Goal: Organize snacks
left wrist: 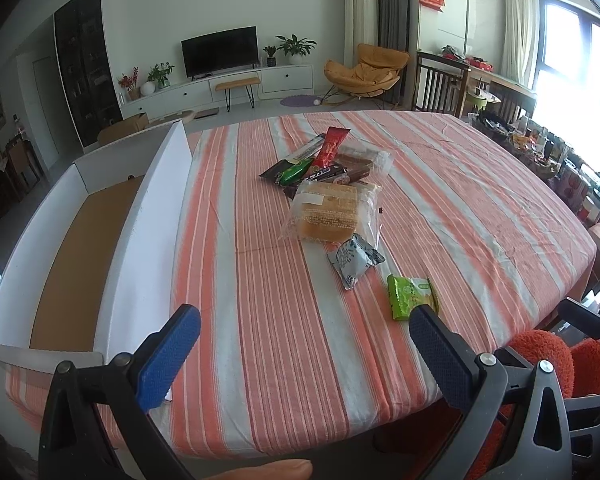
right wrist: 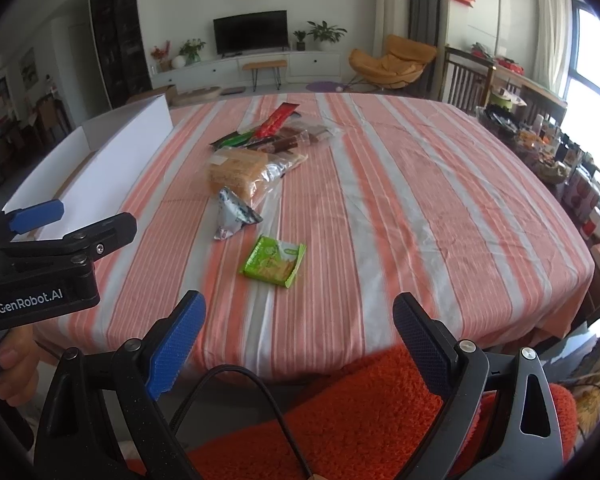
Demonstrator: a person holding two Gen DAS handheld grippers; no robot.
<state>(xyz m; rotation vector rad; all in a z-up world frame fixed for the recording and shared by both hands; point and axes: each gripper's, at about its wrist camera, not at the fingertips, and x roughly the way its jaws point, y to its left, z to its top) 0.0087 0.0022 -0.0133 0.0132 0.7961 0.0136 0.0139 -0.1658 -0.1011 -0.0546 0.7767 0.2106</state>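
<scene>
Snacks lie on a striped tablecloth. A green packet is nearest. Behind it lie a silver-blue pouch, a clear bag of bread, and a pile of bars with a red stick pack. An open white cardboard box stands at the left. My left gripper is open and empty over the near table edge; it also shows in the right wrist view. My right gripper is open and empty, short of the green packet.
An orange fuzzy chair cushion sits below the table's near edge. A black cable loops over it. A cluttered side table stands at the right. The tablecloth right of the snacks is bare.
</scene>
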